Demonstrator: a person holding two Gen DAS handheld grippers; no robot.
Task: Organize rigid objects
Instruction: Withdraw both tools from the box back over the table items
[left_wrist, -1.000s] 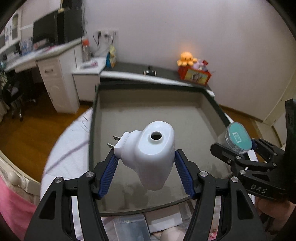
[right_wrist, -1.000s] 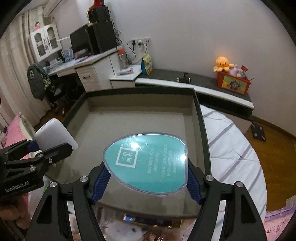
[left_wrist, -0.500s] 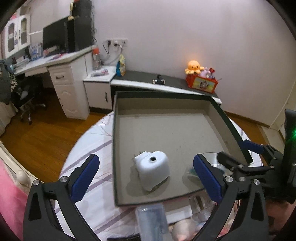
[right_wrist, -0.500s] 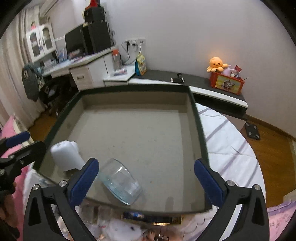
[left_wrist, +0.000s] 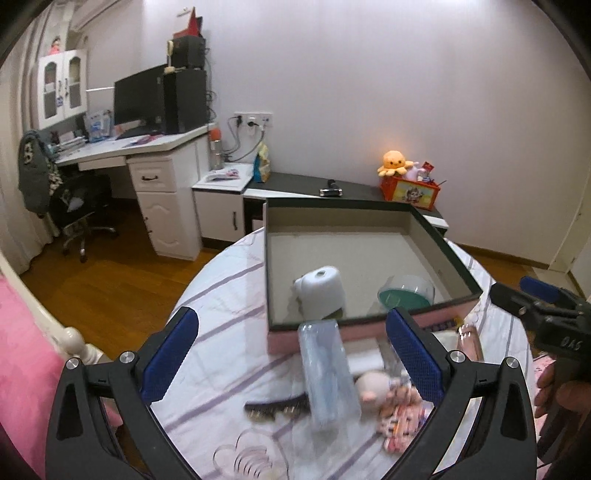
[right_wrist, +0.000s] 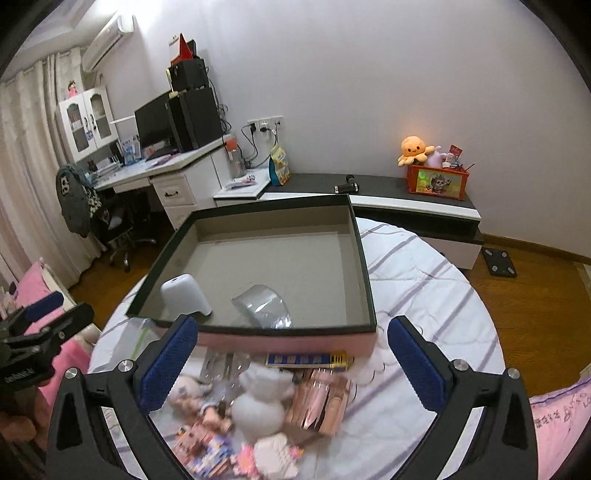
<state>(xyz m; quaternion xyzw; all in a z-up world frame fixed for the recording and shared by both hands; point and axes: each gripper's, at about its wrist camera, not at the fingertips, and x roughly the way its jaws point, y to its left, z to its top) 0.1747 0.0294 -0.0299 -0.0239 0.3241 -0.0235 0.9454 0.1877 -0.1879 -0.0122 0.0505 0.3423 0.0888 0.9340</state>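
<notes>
Left wrist view: the left gripper (left_wrist: 291, 354), its jaws spread wide and empty, hangs back over the striped desk (left_wrist: 229, 295) — a second ago it clamped the white plug adapter (left_wrist: 322, 291), which now sits inside the dark-rimmed box (left_wrist: 369, 321), near the front wall. Beside it in the box lies the clear teal-lidded case (left_wrist: 405, 292), apart from the adapter. Nearer the camera, outside the box, wait a clear bottle (left_wrist: 328, 373), a dark hair clip (left_wrist: 275, 408) and a small plush toy (left_wrist: 371, 387). The right gripper shows at the frame's right edge.

Right wrist view: the right gripper (right_wrist: 291, 356) is likewise pulled back from the box (right_wrist: 365, 280) with jaws wide and nothing between them — the case (right_wrist: 264, 304) it carried a second ago rests on the box floor, just right of the adapter (right_wrist: 184, 295). Below the pink front wall lies the unsorted clutter: a blue-and-gold packet (right_wrist: 306, 359), a white figurine (right_wrist: 258, 402), a rose-gold pack (right_wrist: 319, 402).

Two items are now stowed; judging by the pile left on the desk, the sorting is early, and both grippers are free for the next pick.
</notes>
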